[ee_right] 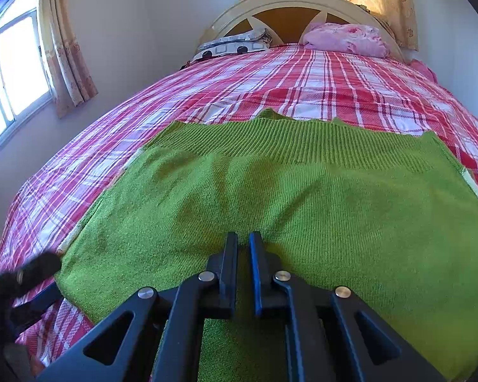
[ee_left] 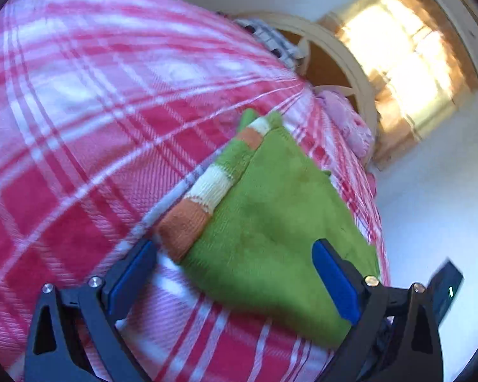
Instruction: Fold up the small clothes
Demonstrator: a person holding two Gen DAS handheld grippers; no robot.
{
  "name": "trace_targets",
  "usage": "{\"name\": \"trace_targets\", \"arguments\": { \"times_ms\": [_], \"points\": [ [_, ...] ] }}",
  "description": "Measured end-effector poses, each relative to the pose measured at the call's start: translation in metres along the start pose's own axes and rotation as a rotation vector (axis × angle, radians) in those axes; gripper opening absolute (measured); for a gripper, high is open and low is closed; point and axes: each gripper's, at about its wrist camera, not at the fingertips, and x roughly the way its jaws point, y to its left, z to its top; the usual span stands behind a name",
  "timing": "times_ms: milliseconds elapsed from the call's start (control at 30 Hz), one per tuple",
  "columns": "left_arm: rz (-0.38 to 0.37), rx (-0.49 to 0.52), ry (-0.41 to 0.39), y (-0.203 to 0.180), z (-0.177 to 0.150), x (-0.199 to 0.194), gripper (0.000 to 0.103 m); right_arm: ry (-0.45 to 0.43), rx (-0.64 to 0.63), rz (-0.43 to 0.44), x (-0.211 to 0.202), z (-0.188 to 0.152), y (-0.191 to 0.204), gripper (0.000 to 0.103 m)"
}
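- Bright daylight through glaring, blown-out curtained window (ee_left: 398,60).
- Heavy motion blur across left view; right view sharp.
- Strong fisheye bending, dark corners.

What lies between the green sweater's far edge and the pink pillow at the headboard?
Only bare plaid bedspread lies between the green sweater and the pink pillow; the right wrist view shows this clearly.

left wrist: tilted, close over bed (ee_left: 63,159) | right wrist: low, facing headboard (ee_right: 290,3) | shared: sweater (ee_right: 286,191)
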Motion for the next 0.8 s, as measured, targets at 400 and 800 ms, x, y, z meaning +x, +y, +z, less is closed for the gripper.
{"name": "trace_targets", "arguments": {
  "times_ms": [400,800],
  "points": [
    [0.007,0.023,-0.004,-0.006,0.022,0.025,0.030,-0.002,0.012,0.014,0.000,0.000,-0.002,0.008],
    [-0.033,0.010,-0.040,0.009,0.006,0.013,0.043,0.050,0.003,0.003,-0.002,0.018,0.004,0.013]
  ]
}}
